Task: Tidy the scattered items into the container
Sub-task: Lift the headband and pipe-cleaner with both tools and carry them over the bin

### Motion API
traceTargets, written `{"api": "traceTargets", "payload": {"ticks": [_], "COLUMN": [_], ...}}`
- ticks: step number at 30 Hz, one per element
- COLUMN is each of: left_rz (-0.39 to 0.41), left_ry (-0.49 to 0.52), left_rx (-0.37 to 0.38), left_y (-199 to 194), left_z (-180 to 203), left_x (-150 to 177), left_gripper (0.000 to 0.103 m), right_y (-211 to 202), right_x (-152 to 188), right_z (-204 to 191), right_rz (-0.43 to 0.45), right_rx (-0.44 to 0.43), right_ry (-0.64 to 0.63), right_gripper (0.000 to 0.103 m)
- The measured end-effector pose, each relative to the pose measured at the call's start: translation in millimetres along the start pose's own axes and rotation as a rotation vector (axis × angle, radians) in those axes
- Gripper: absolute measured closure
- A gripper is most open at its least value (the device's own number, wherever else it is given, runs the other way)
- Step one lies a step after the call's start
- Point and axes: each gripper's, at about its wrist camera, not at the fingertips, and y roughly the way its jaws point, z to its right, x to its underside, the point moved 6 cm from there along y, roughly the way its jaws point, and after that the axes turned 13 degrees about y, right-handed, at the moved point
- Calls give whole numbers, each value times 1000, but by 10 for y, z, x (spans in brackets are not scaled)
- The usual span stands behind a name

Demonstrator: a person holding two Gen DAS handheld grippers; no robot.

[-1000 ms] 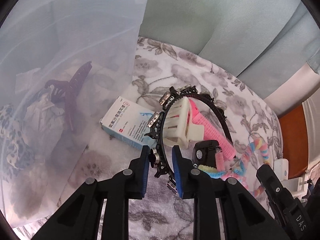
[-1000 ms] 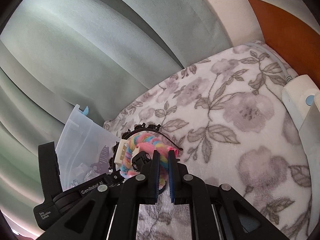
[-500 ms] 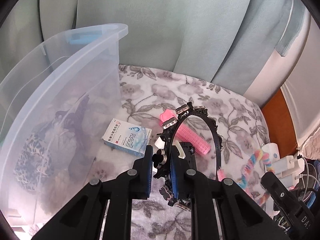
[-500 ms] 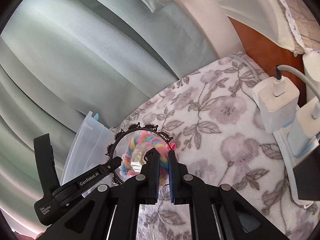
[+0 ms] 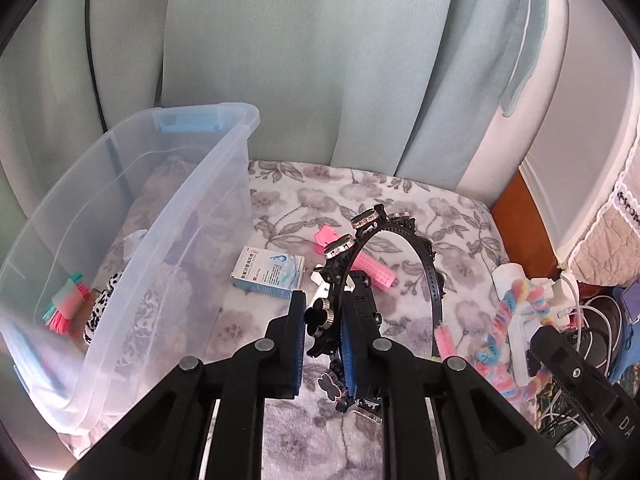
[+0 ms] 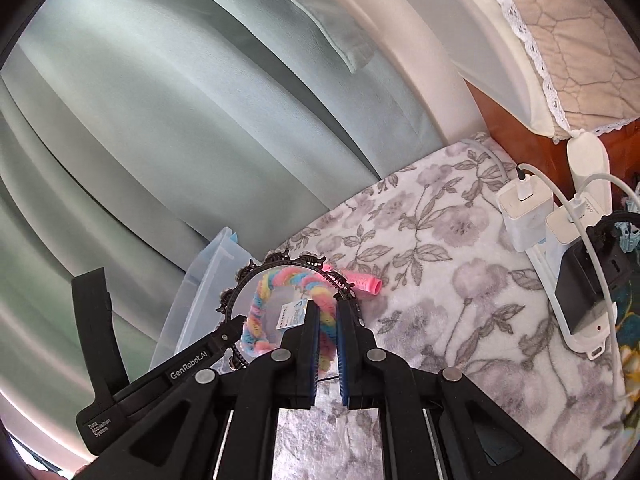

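Note:
My left gripper (image 5: 323, 322) is shut on a black headband (image 5: 424, 258) set with studs, held up above the floral blanket. My right gripper (image 6: 328, 326) is shut on a fuzzy rainbow headband (image 6: 260, 300), also lifted; in the left wrist view that rainbow headband (image 5: 500, 328) hangs at the right. The clear plastic bin (image 5: 224, 184) stands at the left and holds hair things, among them a pink and green comb (image 5: 66, 304). On the blanket lie a small white and blue box (image 5: 268, 272) and a pink hair roller (image 5: 372, 272).
Pale green curtains (image 5: 320, 60) hang behind the bin. At the right are white chargers (image 6: 524, 208) with cables on a power strip, and an orange-brown wooden edge (image 5: 516, 216). The blanket (image 6: 440, 280) has bare floral patches between the items.
Both grippers have risen with their headbands. The left wrist view has pulled back from the bin wall, so the bin's open top and more of the blanket now show.

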Motion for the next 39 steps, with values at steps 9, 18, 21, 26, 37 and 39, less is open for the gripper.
{"api": "traceTargets", "payload": {"ticks": [9,18,21,26,37,39], "left_rz": [54,128,151,183,257,266], "left_ry": [-4,-21,-33,-60,-147,-164], "left_rx": [-2,17,21,35,41,38], "left_y": [-464,-864,-982,-1136,-1392,-1416], "left_z": [-171,-299,-376,-523,-975,-1074], "left_x": [83,57,57,64,78,93], "left_gripper": [87,87,87,87,87,87], "right_y": [-321,-595,-651,-674,-570,-541], "right_x": [163,275,322,445,747,797], "right_z": [-259,-640,-771,-1034,-1557,-1639], "right_rz": [42,93,101,104,93,90], "right_rx": [20,12,10,7,3,6], "right_ry": [-47,-118,-145,-206,-321,-338], "right_gripper": [95,94,95,95,94,94]}}
